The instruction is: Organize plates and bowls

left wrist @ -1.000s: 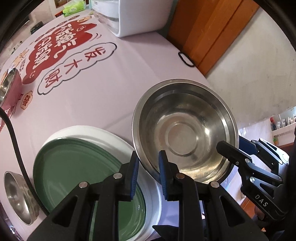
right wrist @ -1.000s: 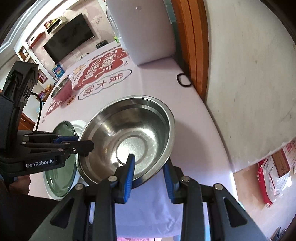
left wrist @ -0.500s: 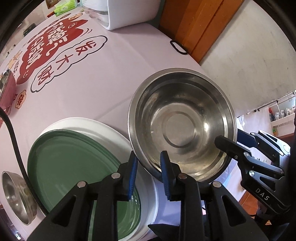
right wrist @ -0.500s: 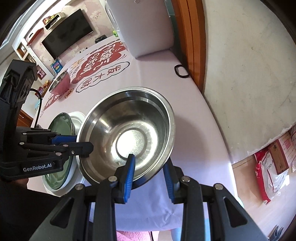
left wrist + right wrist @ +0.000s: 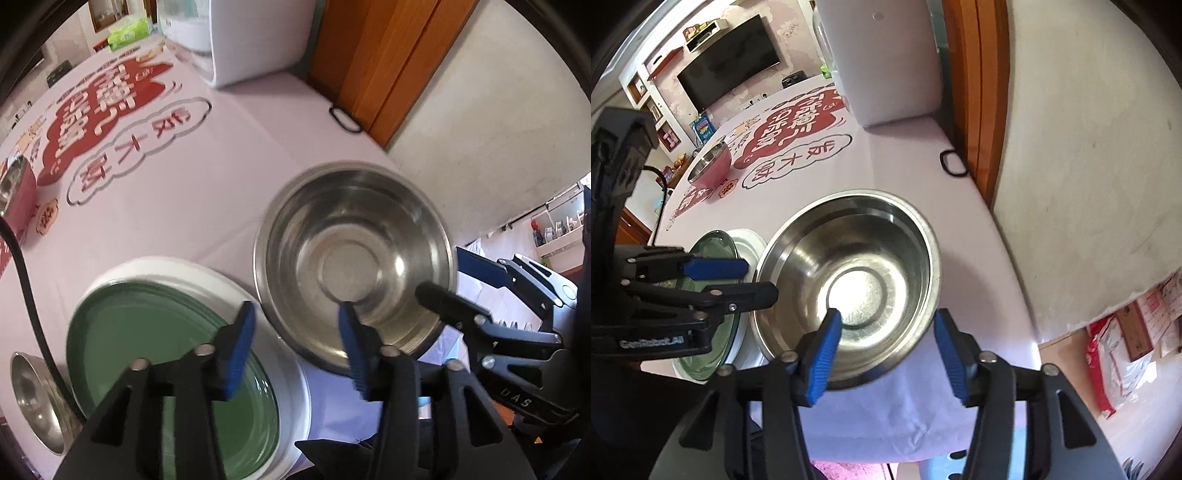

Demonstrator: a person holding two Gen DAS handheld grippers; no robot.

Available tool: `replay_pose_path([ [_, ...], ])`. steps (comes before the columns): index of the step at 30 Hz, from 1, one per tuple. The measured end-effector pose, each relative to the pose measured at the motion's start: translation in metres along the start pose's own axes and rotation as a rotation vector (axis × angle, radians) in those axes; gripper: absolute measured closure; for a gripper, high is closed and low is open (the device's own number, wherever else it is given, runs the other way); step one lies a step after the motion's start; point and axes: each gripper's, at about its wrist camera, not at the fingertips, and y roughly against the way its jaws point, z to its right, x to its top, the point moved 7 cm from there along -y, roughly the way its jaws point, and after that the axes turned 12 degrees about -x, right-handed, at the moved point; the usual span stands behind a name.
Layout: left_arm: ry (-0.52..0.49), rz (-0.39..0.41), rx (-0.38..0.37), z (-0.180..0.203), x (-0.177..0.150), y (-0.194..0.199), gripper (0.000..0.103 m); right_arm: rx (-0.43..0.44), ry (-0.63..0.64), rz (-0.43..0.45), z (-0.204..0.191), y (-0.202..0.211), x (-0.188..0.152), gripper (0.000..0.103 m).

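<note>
A large steel bowl [image 5: 354, 258] [image 5: 857, 266] sits on the pink tablecloth near the table's front right corner. Just left of it, a green plate [image 5: 147, 332] [image 5: 709, 243] lies on a white plate [image 5: 177, 266] [image 5: 750, 243]. My left gripper [image 5: 295, 314] [image 5: 757, 280] straddles the bowl's near-left rim; its jaws are opening and the pads stand clear of the metal. My right gripper [image 5: 886, 317] [image 5: 454, 277] straddles the near rim, also opening, with the rim between its pads but not pressed.
A small steel bowl [image 5: 33, 398] lies at the near left beside a black cable [image 5: 22, 266]. A pink bowl [image 5: 711, 166] stands farther back left, a white appliance [image 5: 886, 66] at the back. A black loop [image 5: 953, 164] lies by the right table edge.
Both grippers were shut on the steel bowl's rim; their jaws have now spread and let go. The bowl stays in place on the table.
</note>
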Motion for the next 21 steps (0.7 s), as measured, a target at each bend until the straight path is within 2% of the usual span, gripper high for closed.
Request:
replay_pose_path([
  [4,-0.035,0.045,0.009,0.002,0.005,0.014,0.05,-0.024,0.005,0.046,-0.003,0.01,0.011,0.042],
  [12,-0.048,0.125,-0.018,-0.01,0.01,0.047,0.045,-0.063,0.043,0.091,-0.028,0.029,0.022,0.041],
  [17,-0.047,0.143,-0.026,-0.028,-0.004,0.07,0.043,-0.071,0.061,0.106,-0.06,0.04,0.023,0.041],
  [21,-0.019,0.168,-0.025,-0.05,-0.018,0.092,0.036,-0.061,0.082,0.108,-0.091,0.046,0.023,0.041],
])
